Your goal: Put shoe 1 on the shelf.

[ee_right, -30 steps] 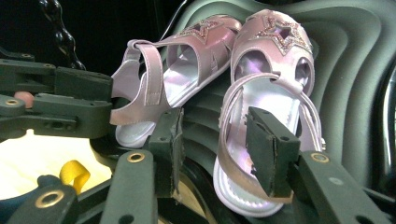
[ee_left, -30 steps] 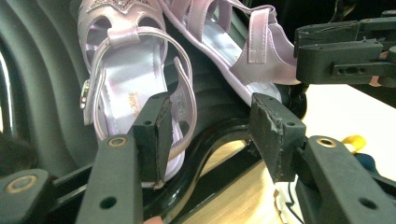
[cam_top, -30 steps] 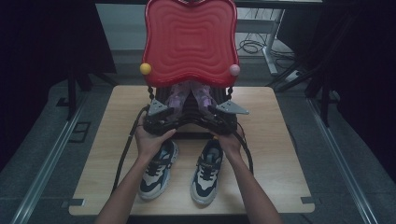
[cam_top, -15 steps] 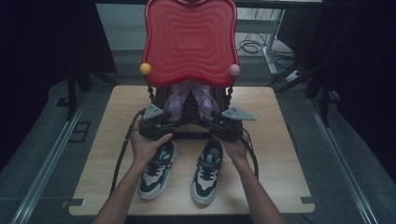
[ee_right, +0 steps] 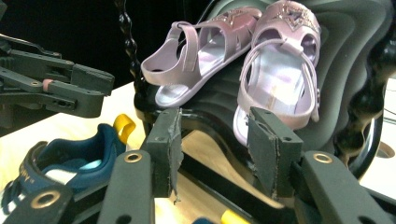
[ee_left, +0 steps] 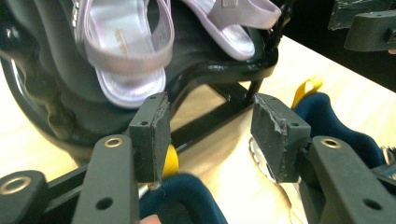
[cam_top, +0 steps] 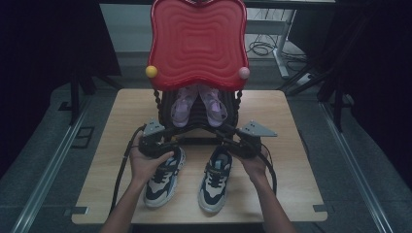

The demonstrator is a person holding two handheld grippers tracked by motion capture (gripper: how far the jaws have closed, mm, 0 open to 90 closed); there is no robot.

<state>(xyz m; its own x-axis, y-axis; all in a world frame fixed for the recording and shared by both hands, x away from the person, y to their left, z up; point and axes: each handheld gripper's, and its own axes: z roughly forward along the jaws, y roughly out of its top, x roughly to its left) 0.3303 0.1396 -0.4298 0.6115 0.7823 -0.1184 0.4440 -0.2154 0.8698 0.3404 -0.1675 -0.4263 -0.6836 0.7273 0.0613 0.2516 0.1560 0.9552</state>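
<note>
Two navy-and-white sneakers, the left sneaker (cam_top: 163, 177) and the right sneaker (cam_top: 214, 179), lie side by side on the wooden table (cam_top: 291, 145). Behind them a pair of lilac sandals (cam_top: 199, 104) rests on a black sloped rack (cam_top: 194, 127). My left gripper (cam_top: 176, 141) hovers over the left sneaker's heel, open, and in its own view the left gripper (ee_left: 208, 121) has just widened, with nothing between the jaws. My right gripper (cam_top: 227, 143) hangs over the right sneaker's heel; the right gripper (ee_right: 215, 140) is also open and has opened slightly wider, facing the sandals (ee_right: 280, 70).
A tall red wavy panel (cam_top: 197, 43) stands above the rack, with a yellow ball (cam_top: 151, 71) and a pink ball (cam_top: 244, 73) at its lower corners. Twisted black posts (ee_right: 128, 51) flank the rack. Cables trail back from both grippers. Dark floor surrounds the table.
Both hands and their grippers have drawn back from the rack toward the near edge and spread slightly apart, now sitting over the sneakers' heels. The shoes and sandals have not moved.
</note>
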